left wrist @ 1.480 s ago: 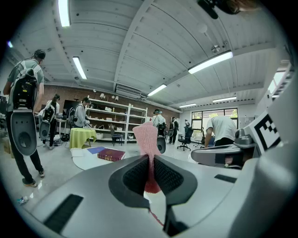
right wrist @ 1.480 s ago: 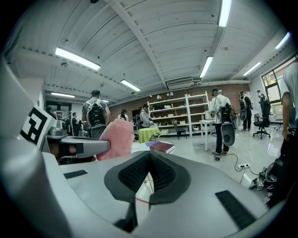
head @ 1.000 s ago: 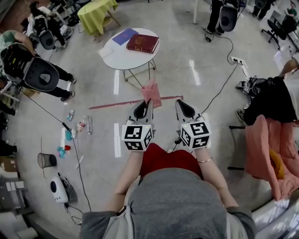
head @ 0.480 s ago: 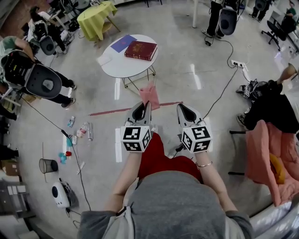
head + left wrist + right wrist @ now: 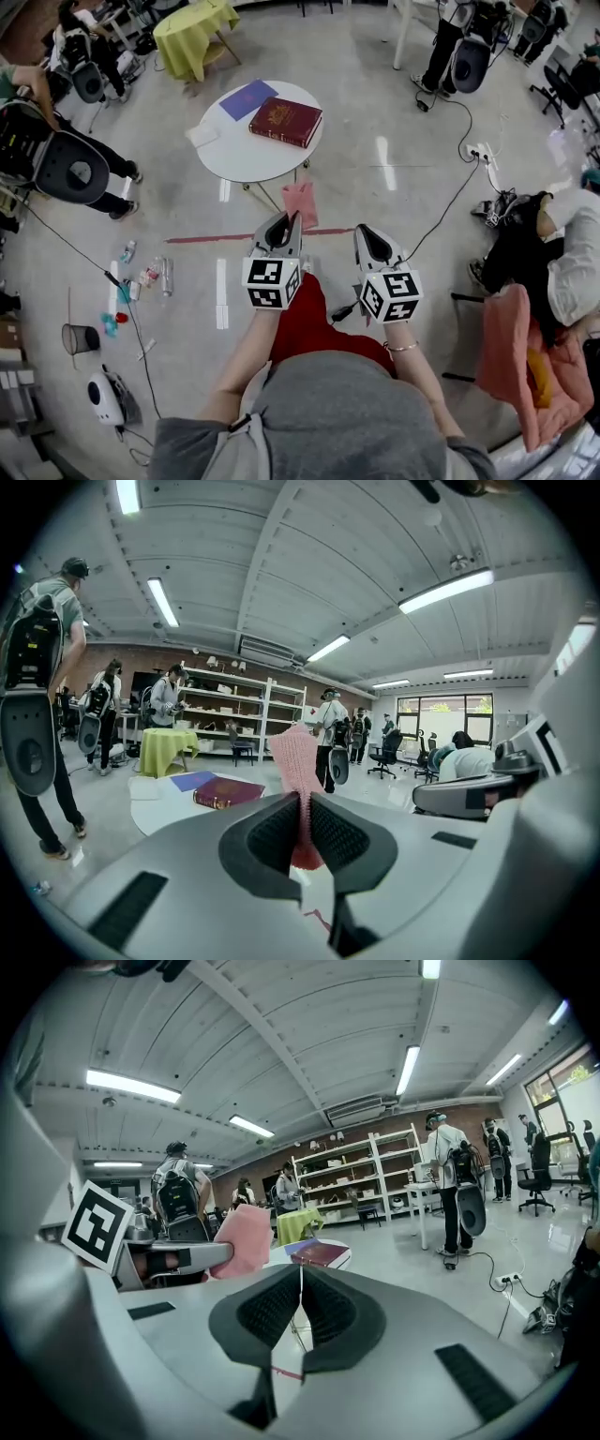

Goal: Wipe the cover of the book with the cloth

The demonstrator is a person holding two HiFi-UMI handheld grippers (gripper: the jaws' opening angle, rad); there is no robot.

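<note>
Currently, approach step: cloth in hand, book not yet reached.

- Left gripper (image 5: 289,221): jaws are pinching the pink cloth (image 5: 301,201), which is sticking out beyond the tips.
- Right gripper (image 5: 362,234): jaws are pressing together on nothing and riding just beside the left one.
- Book (image 5: 285,121): dark red, lying flat on the round white worktop (image 5: 246,155), straight ahead of both grippers and well apart from them. Nothing is touching it.
- Blue sheet (image 5: 247,98): lying beyond the book, toward the left gripper's left.
- Next move, as judged: the left gripper is needing to carry the cloth forward until it is resting on the cover, then sweep across. The right gripper is looking free to steady the book's edge.
</note>
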